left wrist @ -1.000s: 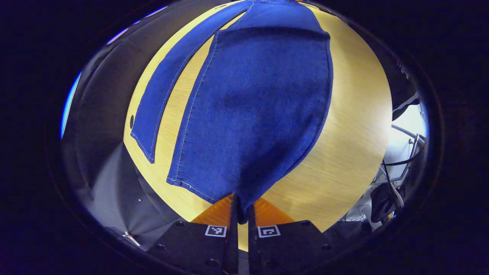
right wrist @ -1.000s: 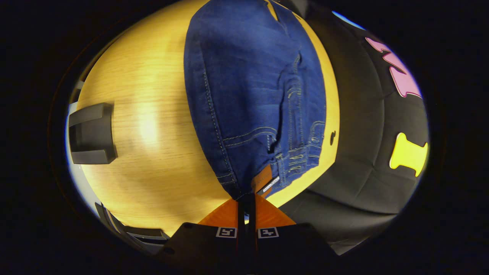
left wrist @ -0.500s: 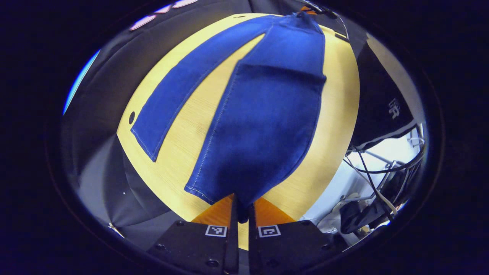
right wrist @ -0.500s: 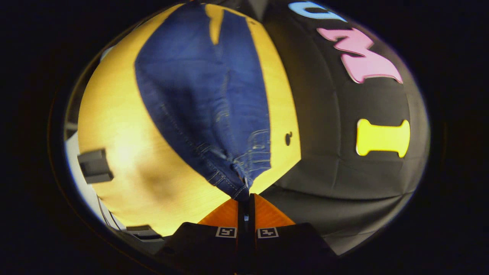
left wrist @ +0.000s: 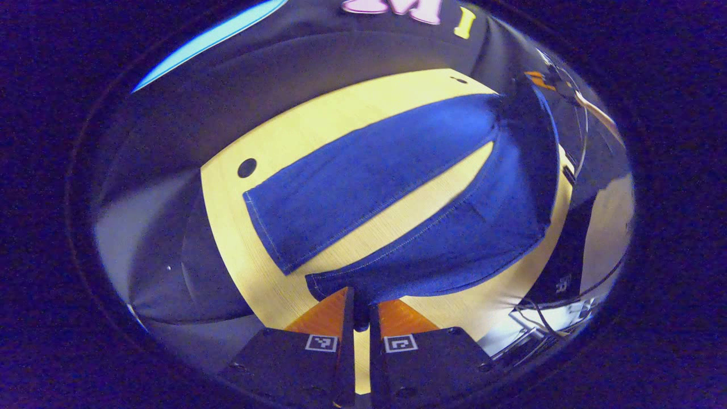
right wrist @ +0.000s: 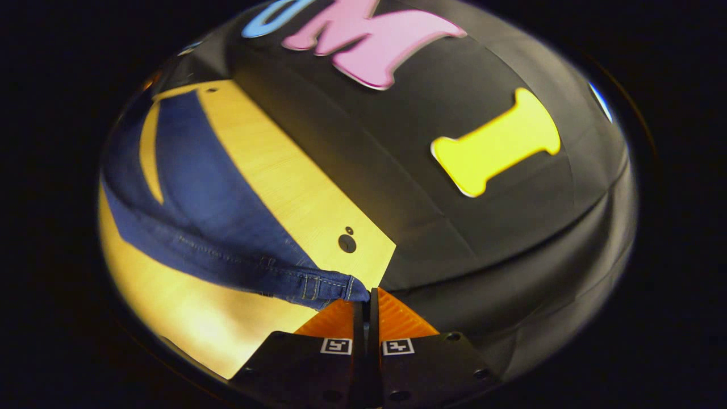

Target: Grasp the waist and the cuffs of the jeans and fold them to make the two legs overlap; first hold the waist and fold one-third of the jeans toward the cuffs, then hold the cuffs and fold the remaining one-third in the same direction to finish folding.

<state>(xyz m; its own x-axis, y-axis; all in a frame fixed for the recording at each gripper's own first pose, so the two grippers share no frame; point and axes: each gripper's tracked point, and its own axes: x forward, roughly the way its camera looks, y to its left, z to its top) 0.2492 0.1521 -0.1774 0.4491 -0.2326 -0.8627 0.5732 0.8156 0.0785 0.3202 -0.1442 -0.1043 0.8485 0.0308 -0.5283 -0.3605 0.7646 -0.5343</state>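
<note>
Both grippers swung toward the booth wall since earlier, left gripper [left wrist: 361, 309] clenched on jeans [left wrist: 397, 187] cuff at 6 o'clock, right gripper [right wrist: 367, 304] grasping the waist – near leg raised off wooden table [left wrist: 318, 119].

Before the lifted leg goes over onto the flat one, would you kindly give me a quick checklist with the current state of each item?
1. Left tongs shut on the cuff: ok.
2. Right tongs shut on the waist: ok.
3. Other leg flat on the table: ok.
4. Legs overlapping: not ok, wood shows between them.
5. Held leg free of wrinkles: cannot tell.
</note>
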